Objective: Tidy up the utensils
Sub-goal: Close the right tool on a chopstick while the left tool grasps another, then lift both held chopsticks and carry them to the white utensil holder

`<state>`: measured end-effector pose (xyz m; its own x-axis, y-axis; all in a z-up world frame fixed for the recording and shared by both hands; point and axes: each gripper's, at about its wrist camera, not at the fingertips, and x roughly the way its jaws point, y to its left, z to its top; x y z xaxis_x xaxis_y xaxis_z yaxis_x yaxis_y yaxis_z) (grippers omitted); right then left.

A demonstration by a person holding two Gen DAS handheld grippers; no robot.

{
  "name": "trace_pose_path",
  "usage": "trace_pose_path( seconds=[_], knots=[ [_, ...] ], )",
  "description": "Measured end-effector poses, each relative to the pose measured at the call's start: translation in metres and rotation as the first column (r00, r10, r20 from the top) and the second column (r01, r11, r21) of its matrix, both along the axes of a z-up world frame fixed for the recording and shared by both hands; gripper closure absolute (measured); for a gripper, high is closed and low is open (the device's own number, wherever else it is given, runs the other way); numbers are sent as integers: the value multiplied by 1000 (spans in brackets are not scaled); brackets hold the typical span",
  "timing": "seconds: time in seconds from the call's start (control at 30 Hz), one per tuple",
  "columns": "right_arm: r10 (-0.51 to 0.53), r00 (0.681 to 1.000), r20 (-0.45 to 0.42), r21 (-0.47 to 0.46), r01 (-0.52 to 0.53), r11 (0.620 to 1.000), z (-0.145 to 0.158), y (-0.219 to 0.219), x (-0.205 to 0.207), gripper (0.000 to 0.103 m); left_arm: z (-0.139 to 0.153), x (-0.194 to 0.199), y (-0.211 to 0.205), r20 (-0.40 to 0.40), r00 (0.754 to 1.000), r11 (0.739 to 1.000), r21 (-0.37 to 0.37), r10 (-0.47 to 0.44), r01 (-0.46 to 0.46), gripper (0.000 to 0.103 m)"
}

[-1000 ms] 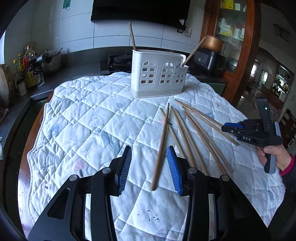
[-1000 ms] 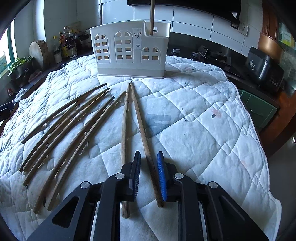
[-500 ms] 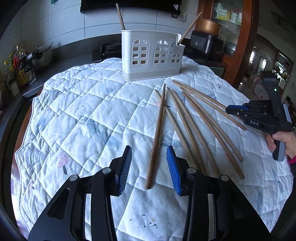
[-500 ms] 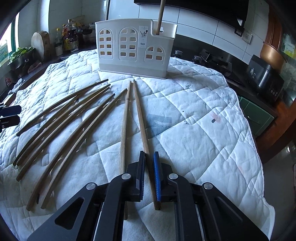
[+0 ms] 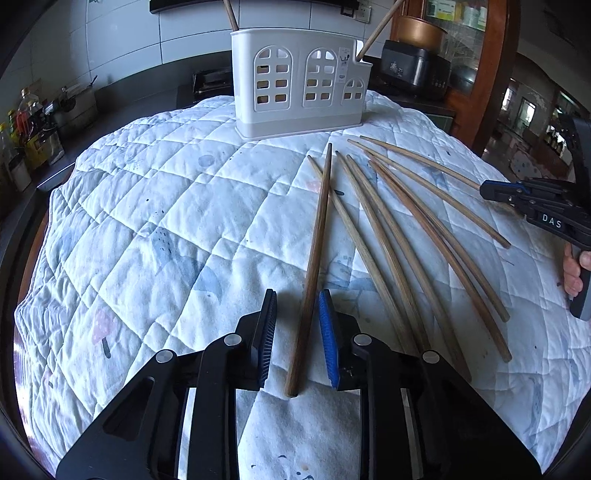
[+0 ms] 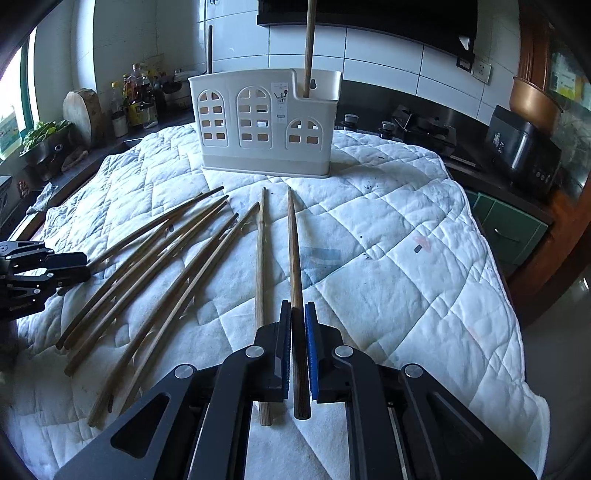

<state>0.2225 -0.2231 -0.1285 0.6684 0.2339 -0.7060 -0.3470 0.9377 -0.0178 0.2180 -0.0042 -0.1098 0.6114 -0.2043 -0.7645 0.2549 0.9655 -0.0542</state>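
Chopsticks lie scattered on a white quilted cloth [image 5: 166, 206] that covers the table, their tips fanned toward a white plastic utensil holder [image 5: 299, 79] with arched window cutouts standing at the far side. Farthest left in the spread, in the left wrist view, a darker chopstick [image 5: 314, 258] runs between the fingers of the left gripper [image 5: 297, 328], whose blue pads [image 5: 327, 332] stand apart on either side of it with a gap showing to each. To its right the remaining loose chopsticks [image 5: 406, 236] lie close together, some crossing. At the right end, in the right wrist view, the right gripper [image 6: 296, 347] is pinched onto the rightmost chopstick [image 6: 293, 251], both pads against its thick end. Just beside it lies a paler chopstick [image 6: 260, 258], apart from the pads. Two more chopsticks [image 5: 376, 31] stand upright in the holder.
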Motion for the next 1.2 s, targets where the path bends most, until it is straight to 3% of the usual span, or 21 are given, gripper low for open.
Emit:
trace_pose_path(
  seconds=[0.4,0.87,1.0,1.2],
  knots=[
    [-15,1000,27,39,14,999,15,-1,-12,96,1,-2,-18,19,1000,993,118,-15,13,96],
    [-2,985,173,84,-13,996,78,1,-40,99,42,-15,-3,134,991,1000,-31,4,0,98],
    [-5,987,164,83,-9,997,73,2,-39,99,49,-17,-2,153,988,999,-43,7,-1,98],
    [-33,997,72,40,30,999,40,-11,-22,96,50,-13,3,152,988,998,-61,19,-10,98]
  ],
)
